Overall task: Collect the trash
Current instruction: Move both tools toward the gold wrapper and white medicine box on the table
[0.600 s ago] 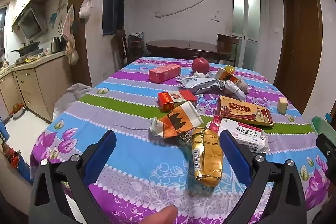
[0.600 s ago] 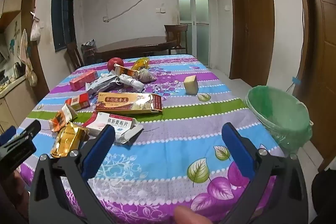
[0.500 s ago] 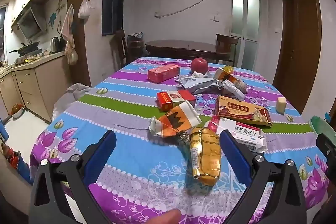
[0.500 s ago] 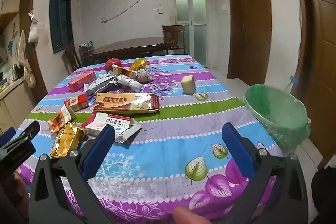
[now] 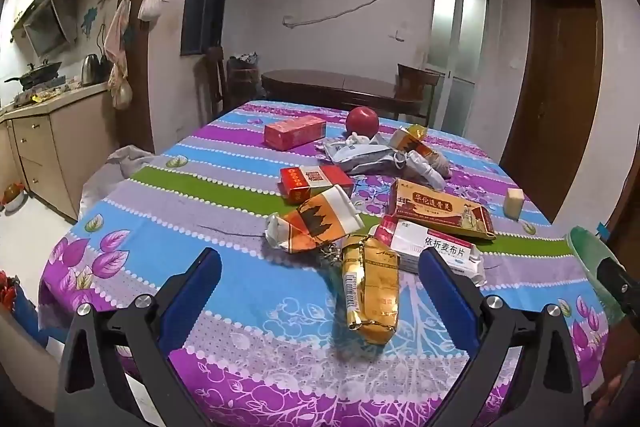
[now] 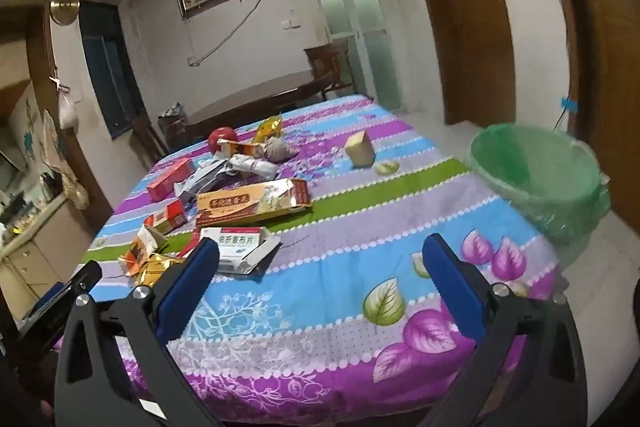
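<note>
Gold foil: the gold foil packet (image 5: pixel 371 293) lies flat on the worktop (image 5: pixel 248 291), ahead of the left gripper (image 5: pixel 320 267) and between the lines of its two fingers, not touched.
Left gripper: jaws spread wide, nothing between the pads.
Right gripper: the right gripper (image 6: pixel 320 259) is likewise fully spread and empty, above bare cloth.
Trash location: orange wrapper (image 5: pixel 316 223), white medicine box (image 5: pixel 436 251) and long brown carton (image 5: pixel 440 211) sit just beyond the foil packet, touching or overlapping one another; the red boxes lie further ahead.
Bin: the green-lined bin (image 6: pixel 536 179) stands off the worktop edge, ahead-right of the right gripper.
Risk, slip: the foil is probably slick and flat; pads may skate over it or pinch the cloth instead.
Risk, drag: a metal chain appears to lie at the packet's far end; lifting could pull neighbours along.
Risk, sorting: the red apple (image 5: pixel 362 121) and pale block (image 5: pixel 513 203) may not be trash.
Risk, miss: a release short of the bin would drop items on the floor.
</note>
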